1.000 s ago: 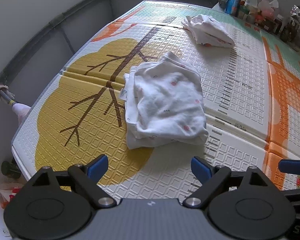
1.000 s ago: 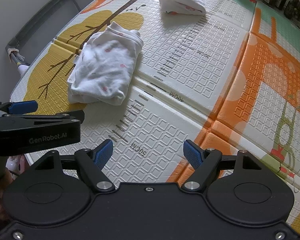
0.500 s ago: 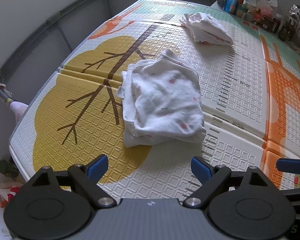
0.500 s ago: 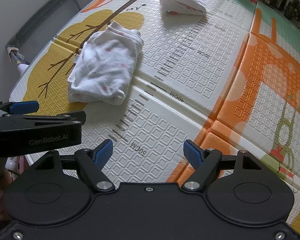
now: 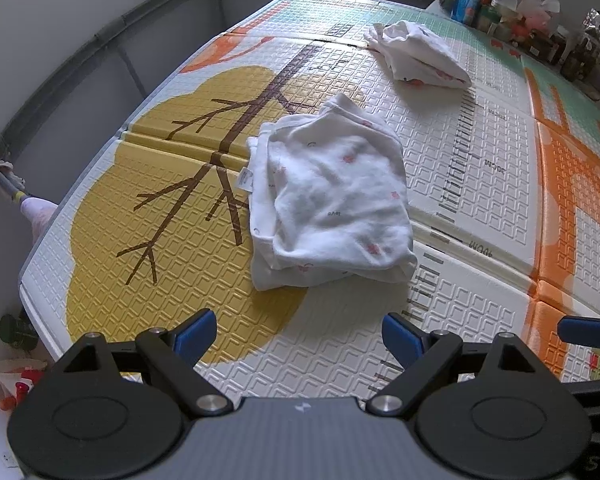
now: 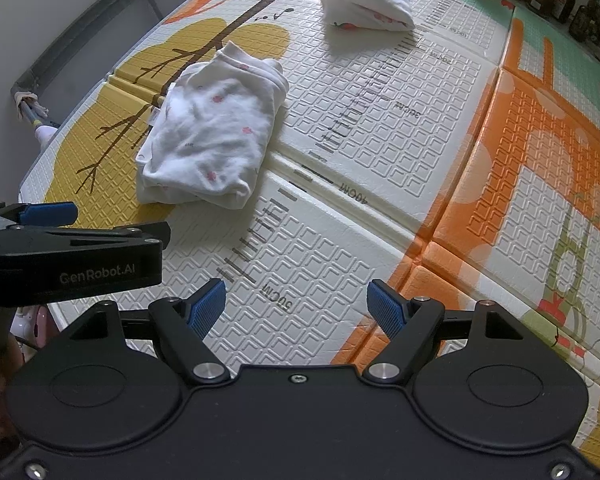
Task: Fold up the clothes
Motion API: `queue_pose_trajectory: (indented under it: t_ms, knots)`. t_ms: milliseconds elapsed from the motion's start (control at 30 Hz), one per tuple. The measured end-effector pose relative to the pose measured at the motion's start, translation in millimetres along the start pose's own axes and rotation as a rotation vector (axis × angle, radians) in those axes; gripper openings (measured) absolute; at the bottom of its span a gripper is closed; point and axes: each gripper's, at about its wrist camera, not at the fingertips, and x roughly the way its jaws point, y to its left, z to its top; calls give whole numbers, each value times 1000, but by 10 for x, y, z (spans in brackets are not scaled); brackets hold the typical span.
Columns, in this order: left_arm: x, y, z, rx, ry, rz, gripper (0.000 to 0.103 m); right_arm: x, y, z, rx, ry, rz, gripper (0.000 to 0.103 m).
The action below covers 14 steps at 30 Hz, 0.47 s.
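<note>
A white baby garment with small red prints [image 5: 332, 196] [image 6: 212, 136] lies folded on the play mat [image 5: 480, 184] [image 6: 380, 128], partly over the yellow tree print. Another folded white garment [image 5: 418, 56] [image 6: 366, 0] rests farther back. My left gripper [image 5: 298, 330] hovers open just short of the near garment, nothing between its blue pads. My right gripper [image 6: 296, 306] is open too, above bare mat to the right of that garment. The left gripper's body [image 6: 72, 256] shows at the left edge of the right wrist view.
Cans, bottles and packets [image 5: 512, 4] crowd the mat's far right corner. A grey rail [image 5: 80, 56] runs along the left wall. The mat's near-left edge [image 5: 36, 312] drops to the floor, where small items [image 5: 14, 376] lie.
The left wrist view has slid slightly, so the near garment sits a little higher and more central. The right gripper has barely moved. Both stayed open.
</note>
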Motion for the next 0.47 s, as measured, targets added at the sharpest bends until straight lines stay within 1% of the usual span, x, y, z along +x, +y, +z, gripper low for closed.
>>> queue_pose_trajectory:
  t_ms: [467]
  knots:
    - [3, 6, -9, 3, 10, 5, 92, -6, 44, 14, -15, 1, 2, 77]
